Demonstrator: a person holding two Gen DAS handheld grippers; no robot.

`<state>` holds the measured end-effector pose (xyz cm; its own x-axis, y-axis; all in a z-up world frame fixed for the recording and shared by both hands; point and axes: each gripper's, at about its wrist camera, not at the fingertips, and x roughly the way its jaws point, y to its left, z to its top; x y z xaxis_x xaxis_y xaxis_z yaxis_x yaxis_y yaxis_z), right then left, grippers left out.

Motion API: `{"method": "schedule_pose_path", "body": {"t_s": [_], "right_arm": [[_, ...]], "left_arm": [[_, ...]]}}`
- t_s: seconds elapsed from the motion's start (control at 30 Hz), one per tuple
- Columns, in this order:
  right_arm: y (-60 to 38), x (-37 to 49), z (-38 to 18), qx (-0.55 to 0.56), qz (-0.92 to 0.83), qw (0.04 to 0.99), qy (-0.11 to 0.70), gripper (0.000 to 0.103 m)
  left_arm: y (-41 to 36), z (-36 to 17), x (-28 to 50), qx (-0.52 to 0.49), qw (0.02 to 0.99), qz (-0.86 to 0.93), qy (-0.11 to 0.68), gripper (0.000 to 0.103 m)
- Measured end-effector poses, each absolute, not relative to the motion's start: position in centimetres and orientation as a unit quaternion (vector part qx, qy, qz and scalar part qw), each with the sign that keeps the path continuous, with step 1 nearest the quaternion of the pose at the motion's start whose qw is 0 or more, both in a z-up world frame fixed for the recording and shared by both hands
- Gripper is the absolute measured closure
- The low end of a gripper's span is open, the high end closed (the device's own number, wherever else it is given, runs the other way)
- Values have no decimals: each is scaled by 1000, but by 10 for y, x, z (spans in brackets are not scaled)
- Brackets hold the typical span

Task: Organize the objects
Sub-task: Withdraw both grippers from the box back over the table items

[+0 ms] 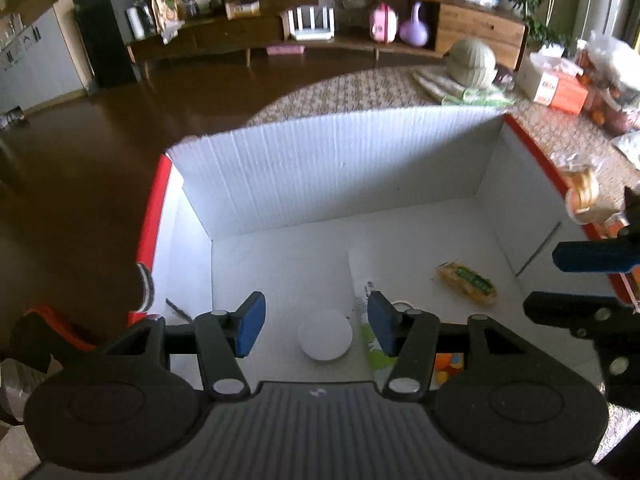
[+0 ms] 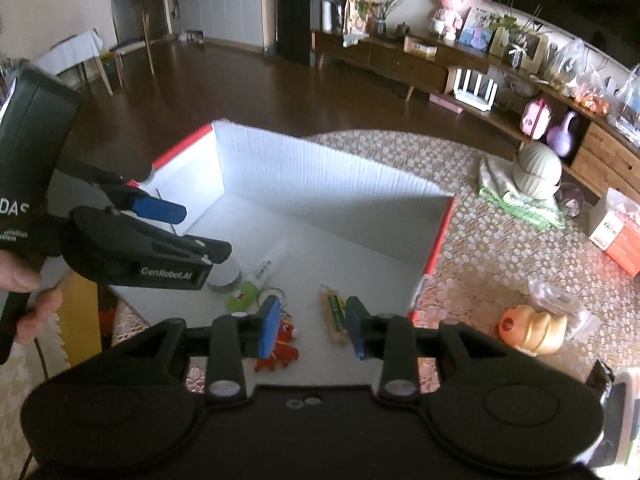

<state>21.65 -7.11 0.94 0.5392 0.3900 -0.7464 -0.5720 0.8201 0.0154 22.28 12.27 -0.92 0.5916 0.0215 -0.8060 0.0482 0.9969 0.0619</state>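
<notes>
A white cardboard box with red rims (image 1: 320, 176) (image 2: 304, 184) stands on the patterned table. Inside lie a round white jar lid (image 1: 325, 335), a white and green tube (image 1: 362, 280) (image 2: 264, 268), a yellow snack packet (image 1: 468, 282) (image 2: 335, 316) and a red toy (image 2: 280, 348). My left gripper (image 1: 316, 330) is open and empty above the jar, seen from the right wrist view too (image 2: 188, 232). My right gripper (image 2: 312, 330) is open and empty over the box's near edge, between the red toy and the snack packet.
An orange and yellow toy (image 2: 532, 328) and a clear bag lie on the table right of the box. A grey-green ribbed pot (image 2: 538, 170) on green cloth and an orange-white carton (image 2: 618, 236) stand farther back. A long wooden sideboard (image 1: 280, 28) lines the wall.
</notes>
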Motion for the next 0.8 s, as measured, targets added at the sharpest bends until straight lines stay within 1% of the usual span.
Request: {"method": "schedule_pose_path", "body": {"t_s": [0.33, 0.53, 0.6, 0.67, 0.7, 0.73, 0.8], "right_arm": [[-109, 176, 39, -72, 279, 884, 368, 63], [-137, 151, 50, -45, 274, 894, 351, 55], [-150, 143, 51, -33, 269, 898, 347, 49], [-162, 135, 50, -23, 265, 900, 346, 47], [-168, 131, 49, -22, 263, 901, 344, 45], [-174, 126, 49, -23, 259, 903, 341, 45], [-186, 116, 49, -25, 253, 907, 335, 40]], "left_arm": [[100, 27, 180, 25, 914, -23, 404, 48], [83, 45, 152, 13, 924, -35, 380, 48], [79, 50, 144, 6, 927, -35, 374, 48], [75, 54, 135, 1, 929, -35, 368, 43], [73, 55, 130, -1, 931, -35, 364, 36], [70, 57, 125, -4, 932, -35, 360, 33], [66, 59, 116, -10, 934, -39, 354, 33]]}}
